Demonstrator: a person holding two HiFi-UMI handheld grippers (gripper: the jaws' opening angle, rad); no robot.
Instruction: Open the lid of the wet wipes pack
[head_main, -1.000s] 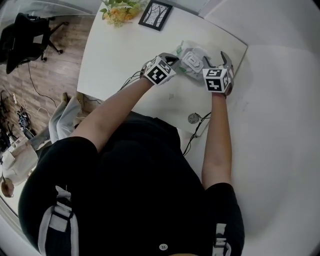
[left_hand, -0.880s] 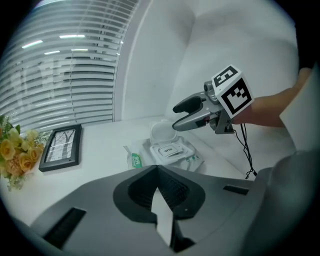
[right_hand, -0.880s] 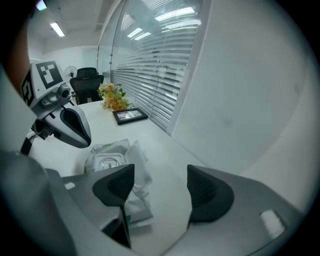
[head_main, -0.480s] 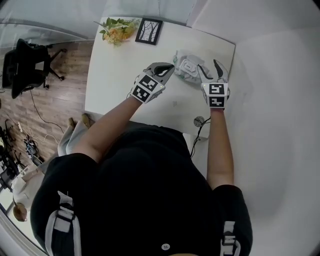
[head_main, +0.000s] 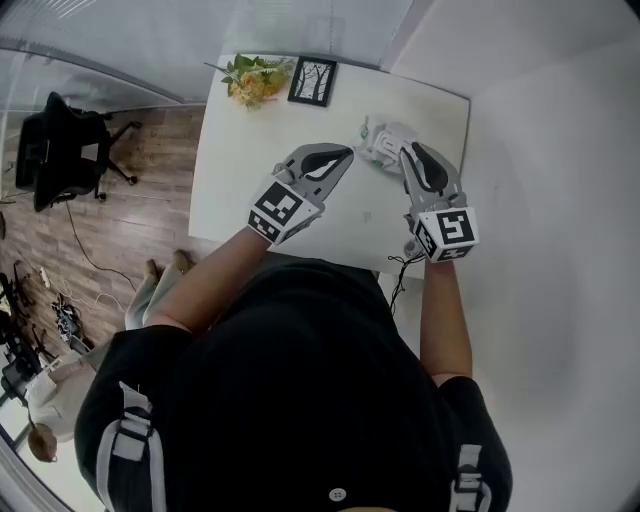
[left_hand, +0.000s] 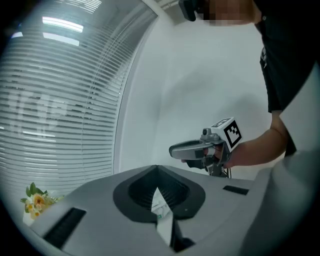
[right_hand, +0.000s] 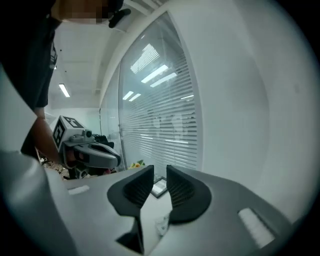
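Note:
The wet wipes pack, pale and crinkled, lies on the white table near its far right corner. I cannot tell how its lid stands. Both grippers hang above the table on the near side of the pack, apart from it. My left gripper is left of the pack with its tips touching and nothing clamped. My right gripper is right of it; its jaws have just been closing and keep a narrow gap with nothing between them. Each gripper view shows the other gripper: the right gripper and the left gripper.
A framed picture and a bunch of flowers stand at the table's far edge. A cable hangs off the near edge. A black office chair is on the wooden floor at left. White walls border the right side.
Both grippers have lifted off the pack and drawn back towards the person. The right gripper's jaws have narrowed from wide to a slim gap. The pack stays on the table.

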